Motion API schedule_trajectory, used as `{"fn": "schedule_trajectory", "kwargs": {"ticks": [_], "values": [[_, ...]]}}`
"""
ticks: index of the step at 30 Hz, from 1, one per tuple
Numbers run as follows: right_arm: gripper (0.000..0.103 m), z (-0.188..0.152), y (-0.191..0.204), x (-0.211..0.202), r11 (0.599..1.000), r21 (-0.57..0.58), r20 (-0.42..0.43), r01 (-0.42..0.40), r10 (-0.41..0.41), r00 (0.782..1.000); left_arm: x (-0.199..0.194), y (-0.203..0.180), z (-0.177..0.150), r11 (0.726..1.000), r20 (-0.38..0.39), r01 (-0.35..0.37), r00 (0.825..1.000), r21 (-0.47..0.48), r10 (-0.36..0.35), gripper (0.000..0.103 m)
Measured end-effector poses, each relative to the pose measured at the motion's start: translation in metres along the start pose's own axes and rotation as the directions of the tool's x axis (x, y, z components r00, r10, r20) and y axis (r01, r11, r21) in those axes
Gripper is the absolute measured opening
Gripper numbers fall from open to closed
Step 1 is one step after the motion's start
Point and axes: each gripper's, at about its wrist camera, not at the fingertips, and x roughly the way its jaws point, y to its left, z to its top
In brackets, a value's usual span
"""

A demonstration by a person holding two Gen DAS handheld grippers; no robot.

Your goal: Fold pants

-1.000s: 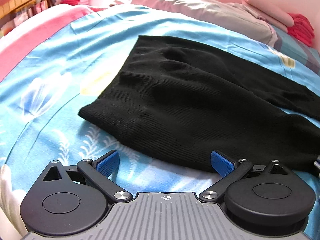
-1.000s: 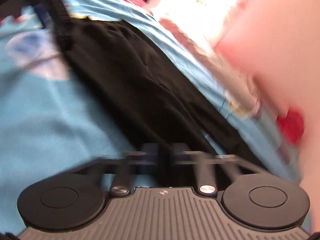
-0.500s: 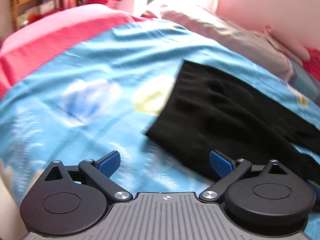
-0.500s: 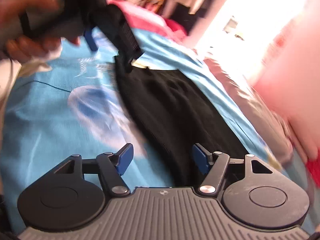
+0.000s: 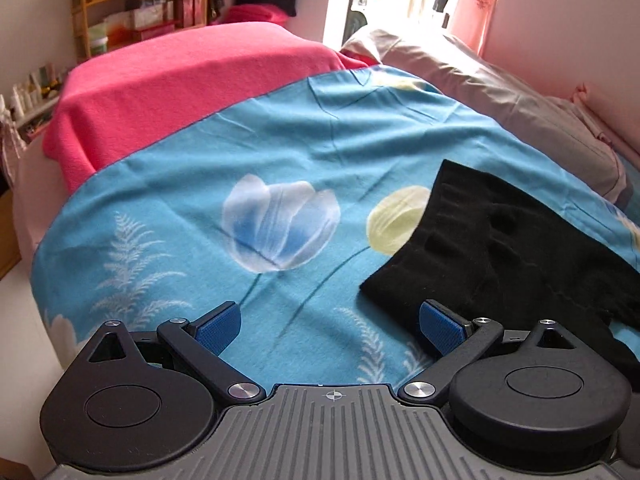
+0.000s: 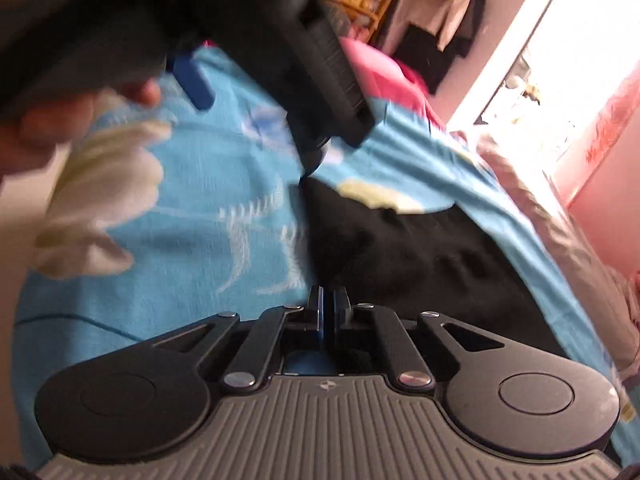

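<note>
Left gripper point(image 5: 330, 326) stood wide open, nothing between its blue pads point(image 5: 218, 328), hovering over bare blue floral bedsheet point(image 5: 180, 216). Black pants point(image 5: 500, 248) lay to its right, their nearest corner just beside the right pad. Right gripper point(image 6: 328, 312) had its jaws nearly together at the pants' near edge (whether cloth was pinched, I could not tell). Pink blanket point(image 5: 180, 76) bounded the open sheet at the far side.
</note>
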Motion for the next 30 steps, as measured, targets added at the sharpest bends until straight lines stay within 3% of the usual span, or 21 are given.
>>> {"fn": "schedule_trajectory", "kwargs": {"ticks": [2, 3, 6, 10, 12, 14, 16, 17, 19, 21, 23, 25, 28, 30], "values": [[0.02, 0.001, -0.002, -0.01, 1.0, 0.012, 0.006, -0.012, 0.012, 1.0, 0.001, -0.01, -0.001, 0.999, -0.004, 0.029, 1.0, 0.018, -0.029, 0.103], [0.038, 0.001, -0.007, -0.015, 0.999, 0.026, 0.011, -0.021, 0.021, 1.0, 0.001, -0.016, -0.001, 0.999, -0.007, 0.038, 0.999, 0.03, -0.037, 0.103], [0.044, -0.002, -0.04, -0.035, 0.986, 0.138, 0.025, -0.089, 0.086, 0.996, 0.001, -0.033, 0.0, 0.996, -0.012, 0.056, 0.998, 0.072, -0.055, 0.103], [0.058, -0.035, -0.086, -0.07, 0.961, 0.275, -0.042, 0.011, 0.001, 0.999, 0.0, -0.057, 0.001, 0.988, -0.016, 0.1, 0.995, 0.119, -0.099, 0.103], [0.061, -0.059, -0.102, -0.093, 0.96, 0.269, -0.097, 0.08, -0.055, 0.994, 0.0, -0.071, 0.001, 0.982, -0.022, 0.117, 0.993, 0.151, -0.115, 0.103], [0.07, -0.085, -0.108, -0.113, 0.965, 0.231, -0.162, 0.126, -0.089, 0.983, 0.001, -0.087, 0.0, 0.974, -0.028, 0.133, 0.991, 0.184, -0.13, 0.103], [0.07, -0.111, -0.11, -0.125, 0.961, 0.209, -0.219, 0.182, -0.136, 0.966, 0.002, -0.106, -0.001, 0.963, -0.035, 0.156, 0.988, 0.22, -0.152, 0.103], [0.069, -0.123, -0.114, -0.121, 0.955, 0.211, -0.248, 0.209, -0.155, 0.956, 0.005, -0.117, -0.002, 0.958, -0.041, 0.167, 0.986, 0.234, -0.162, 0.103], [0.057, -0.139, -0.122, -0.11, 0.941, 0.24, -0.278, 0.241, -0.171, 0.945, 0.013, -0.14, -0.005, 0.946, -0.066, 0.195, 0.981, 0.257, -0.185, 0.103], [0.024, -0.153, -0.133, -0.098, 0.919, 0.317, -0.288, 0.234, -0.142, 0.947, 0.027, -0.163, -0.011, 0.934, -0.105, 0.221, 0.974, 0.28, -0.199, 0.103], [0.012, -0.157, -0.138, -0.098, 0.882, 0.419, -0.271, 0.218, -0.108, 0.957, 0.047, -0.184, -0.02, 0.924, -0.153, 0.214, 0.973, 0.316, -0.173, 0.103], [0.009, -0.153, -0.122, -0.115, 0.89, 0.424, -0.239, 0.168, -0.069, 0.969, 0.071, -0.194, -0.031, 0.92, -0.216, 0.163, 0.972, 0.357, -0.089, 0.103], [0.009, -0.164, -0.097, -0.139, 0.921, 0.364, -0.21, 0.135, -0.06, 0.976, 0.07, -0.195, -0.041, 0.901, -0.176, 0.147, 0.981, 0.407, -0.081, 0.103], [0.009, -0.169, -0.104, -0.147, 0.898, 0.425, -0.184, 0.114, -0.037, 0.982, 0.073, -0.196, -0.04, 0.907, -0.18, 0.144, 0.981, 0.395, -0.077, 0.103]]}}
